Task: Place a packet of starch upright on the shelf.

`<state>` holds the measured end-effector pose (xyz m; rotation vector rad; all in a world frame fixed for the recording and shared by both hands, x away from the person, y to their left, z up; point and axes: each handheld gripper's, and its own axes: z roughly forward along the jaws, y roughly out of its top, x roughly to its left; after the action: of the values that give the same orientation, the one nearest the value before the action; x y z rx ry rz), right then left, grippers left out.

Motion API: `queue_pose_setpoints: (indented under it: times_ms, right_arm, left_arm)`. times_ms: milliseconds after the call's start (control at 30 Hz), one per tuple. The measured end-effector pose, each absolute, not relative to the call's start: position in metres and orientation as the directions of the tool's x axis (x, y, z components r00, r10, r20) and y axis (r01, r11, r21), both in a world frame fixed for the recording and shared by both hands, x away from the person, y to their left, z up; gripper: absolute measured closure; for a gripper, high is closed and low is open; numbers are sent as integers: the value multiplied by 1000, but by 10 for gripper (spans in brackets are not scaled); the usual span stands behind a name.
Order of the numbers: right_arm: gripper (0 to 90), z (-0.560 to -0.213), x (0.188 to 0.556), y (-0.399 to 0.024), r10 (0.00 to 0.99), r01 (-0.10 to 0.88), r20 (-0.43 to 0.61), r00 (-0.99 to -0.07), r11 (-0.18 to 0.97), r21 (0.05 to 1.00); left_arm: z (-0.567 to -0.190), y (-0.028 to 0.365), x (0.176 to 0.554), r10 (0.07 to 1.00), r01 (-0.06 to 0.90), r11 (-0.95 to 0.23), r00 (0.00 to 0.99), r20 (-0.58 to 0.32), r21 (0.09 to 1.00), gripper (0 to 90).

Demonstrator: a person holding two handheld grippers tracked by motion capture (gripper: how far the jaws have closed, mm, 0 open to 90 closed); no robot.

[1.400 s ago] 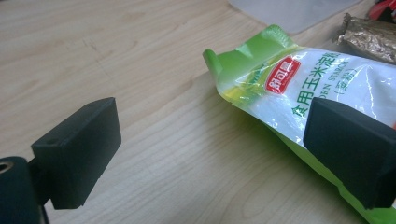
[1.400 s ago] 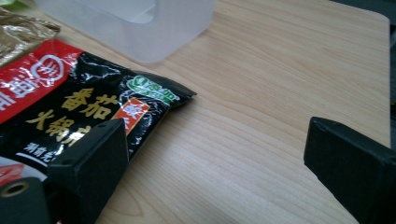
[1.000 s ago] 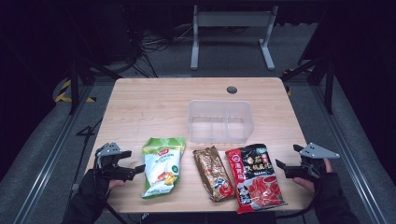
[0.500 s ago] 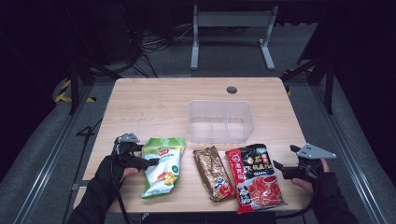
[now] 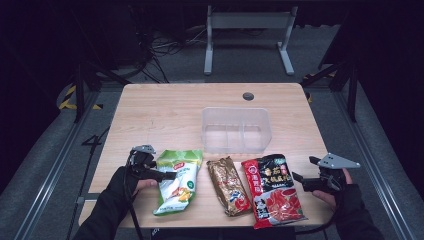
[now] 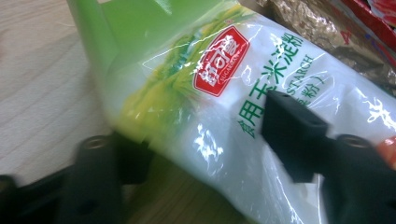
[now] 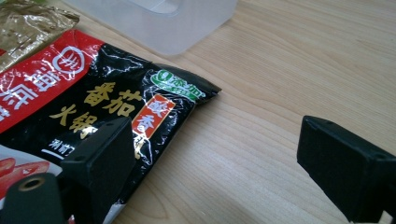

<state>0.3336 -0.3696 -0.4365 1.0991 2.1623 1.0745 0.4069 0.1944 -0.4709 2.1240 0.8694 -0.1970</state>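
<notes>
- Here, in the high view, the left hand-held gripper (image 5: pixel 167 175) is seen at the left edge of the green and white starch bag (image 5: pixel 176 181), which lies flat near the front edge of the bench (image 5: pixel 165 112).
- A brown packet (image 5: pixel 230 185) and a red and black packet (image 5: pixel 272 190) are laid to the right of the bag, with a clear container (image 5: pixel 235 129) behind them.
- The right hand-held gripper (image 5: pixel 297 181) is held just beside the red and black packet, apart from it.
- In the left gripper view, the starch bag (image 6: pixel 224 107) is caught between the 2 jaws, which have just been closing; 1 pad is pressed on its printed face, the other on its lower edge.
- In the right gripper view, the 2 jaws are spread wide over the bare bench (image 7: pixel 280 70), with nothing between them; the red and black packet (image 7: pixel 116 102) lies behind the left jaw.
</notes>
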Motion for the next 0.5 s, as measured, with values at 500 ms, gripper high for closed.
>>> queue_pose_setpoints:
  times_ms: [500]
  right_arm:
    - [130,-438,334,-371,838,469,-73,-540,372,801]
  left_arm:
    - [-456,192,392,567,566,-390,769,-295,726,894]
